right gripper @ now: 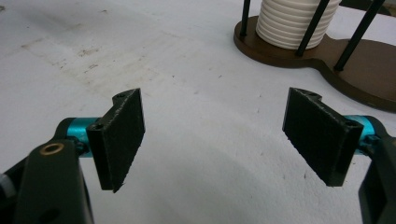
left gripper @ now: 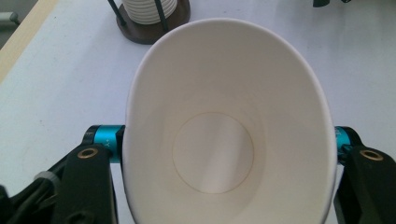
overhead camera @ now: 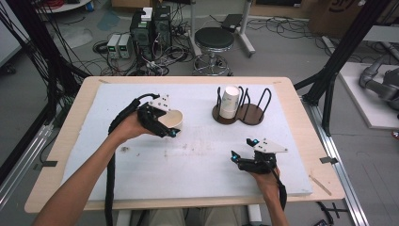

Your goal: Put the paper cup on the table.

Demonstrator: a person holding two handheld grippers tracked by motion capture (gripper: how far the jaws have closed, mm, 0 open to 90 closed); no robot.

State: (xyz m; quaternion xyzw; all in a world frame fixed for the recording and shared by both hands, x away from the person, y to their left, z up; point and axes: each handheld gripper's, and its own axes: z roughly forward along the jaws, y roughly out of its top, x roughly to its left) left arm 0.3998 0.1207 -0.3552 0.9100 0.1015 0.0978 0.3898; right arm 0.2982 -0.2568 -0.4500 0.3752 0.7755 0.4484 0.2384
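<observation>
Left gripper (overhead camera: 162, 123), toward bench's left edge: jaws clamped across cup (overhead camera: 173, 119), squeezed oval, mouth facing rack (overhead camera: 239, 113) further right and toward far edge. Right gripper (overhead camera: 244, 149), near front edge: jaws spread, empty, pointing at rack.
</observation>
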